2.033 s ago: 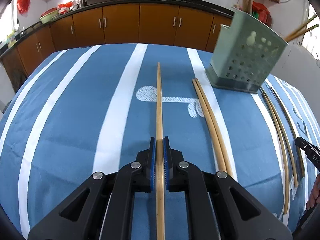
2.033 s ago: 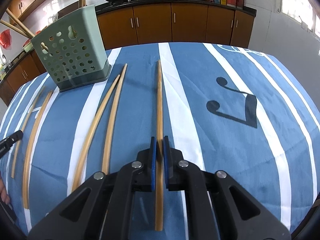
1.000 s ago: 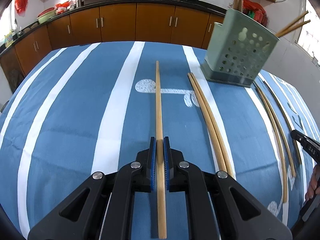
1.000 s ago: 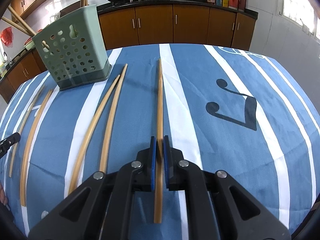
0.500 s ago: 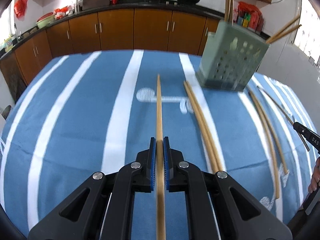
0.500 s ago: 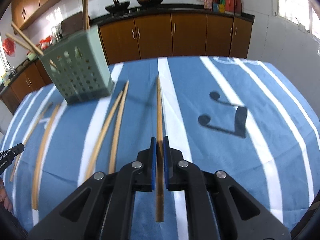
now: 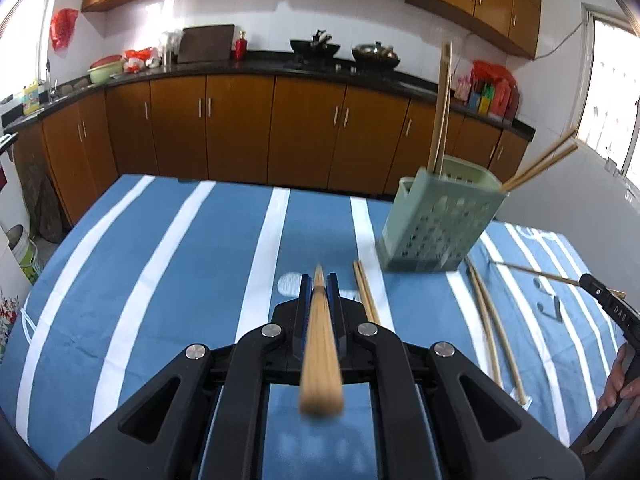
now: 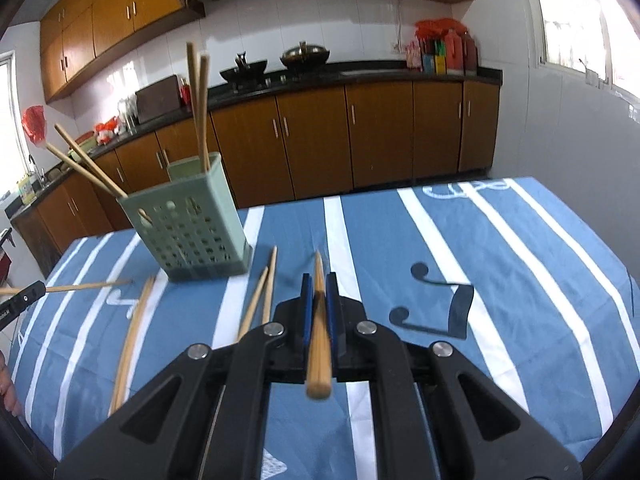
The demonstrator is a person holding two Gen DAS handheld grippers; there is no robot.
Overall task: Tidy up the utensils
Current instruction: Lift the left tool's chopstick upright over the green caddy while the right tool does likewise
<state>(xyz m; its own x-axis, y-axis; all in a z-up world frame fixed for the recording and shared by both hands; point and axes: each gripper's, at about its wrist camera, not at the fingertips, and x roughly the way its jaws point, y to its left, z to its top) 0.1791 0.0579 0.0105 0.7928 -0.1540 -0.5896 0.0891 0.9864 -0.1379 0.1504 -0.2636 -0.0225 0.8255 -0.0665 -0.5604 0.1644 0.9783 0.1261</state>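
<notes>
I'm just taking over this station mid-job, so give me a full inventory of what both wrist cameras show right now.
Utensil holder: one, pale green, perforated, standing on the table.
Chopsticks in holder: four, tan; two upright, two leaning out.
Loose chopsticks: four, tan, lying in two pairs beside the holder.
Held chopsticks: two, tan, one in each gripper.
Tablecloth: one, blue with white stripes, covering the table.
Cabinets: brown wood, along the wall behind.
Woks: two, dark, on the counter.
Left gripper: black, blue pads, shut on a chopstick.
Right gripper: black, blue pads, shut on a chopstick.
</notes>
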